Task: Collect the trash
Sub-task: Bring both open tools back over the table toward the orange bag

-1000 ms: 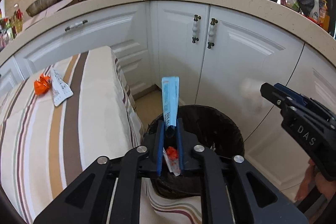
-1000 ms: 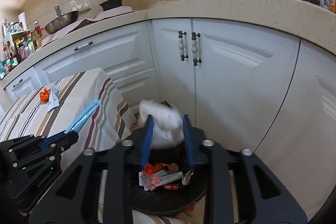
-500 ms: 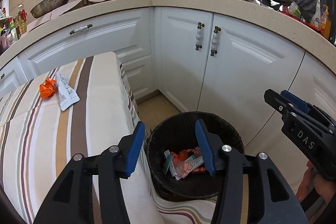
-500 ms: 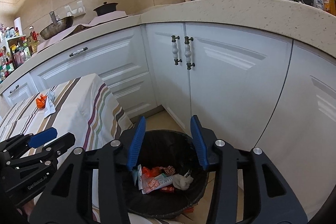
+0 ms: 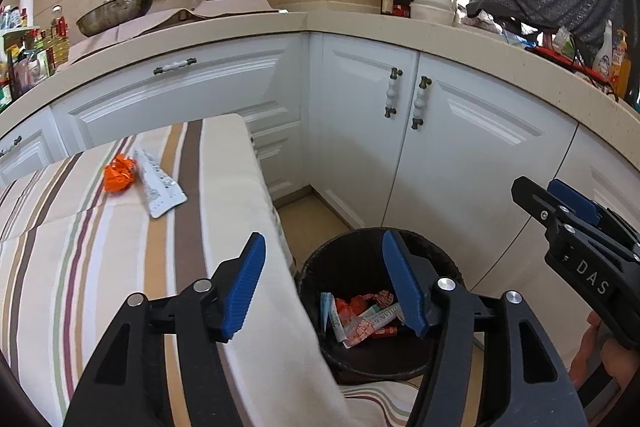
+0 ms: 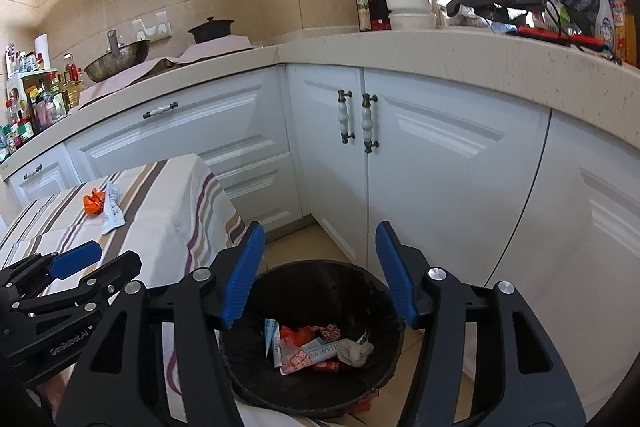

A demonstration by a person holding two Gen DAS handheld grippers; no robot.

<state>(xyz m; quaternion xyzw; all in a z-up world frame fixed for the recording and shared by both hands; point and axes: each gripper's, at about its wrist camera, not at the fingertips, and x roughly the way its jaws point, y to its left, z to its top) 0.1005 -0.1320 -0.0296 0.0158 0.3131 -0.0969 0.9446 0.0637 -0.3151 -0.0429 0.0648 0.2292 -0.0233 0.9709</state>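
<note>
On the striped tablecloth (image 5: pixel 100 267) at the left, two pieces of trash are not yet collected: a crumpled orange wrapper (image 5: pixel 118 177) and, touching its right side, a flat white printed packet (image 5: pixel 158 185) lying at a slant. Both sit well back on the table, near its far edge.

Moving right, the left gripper (image 5: pixel 324 287) hangs over the table's corner and the bin's rim, its blue-padded jaws opening with nothing between them. Beyond it, on the floor tight against the hanging cloth, stands the black round trash bin (image 6: pixel 384 291) — already holding a small heap: a pale blue packet (image 6: pixel 270 337) on edge, red and orange wrappers (image 6: pixel 304 335), a long printed sachet, and a wadded white tissue (image 6: pixel 354 350) at the right of the pile.

The right gripper (image 6: pixel 320 271) hovers above the bin, its jaws also opening and empty.

So the task looks partly done — several pieces are binned, while at least the two on the table are left, and they appear light and easy to pinch
</note>
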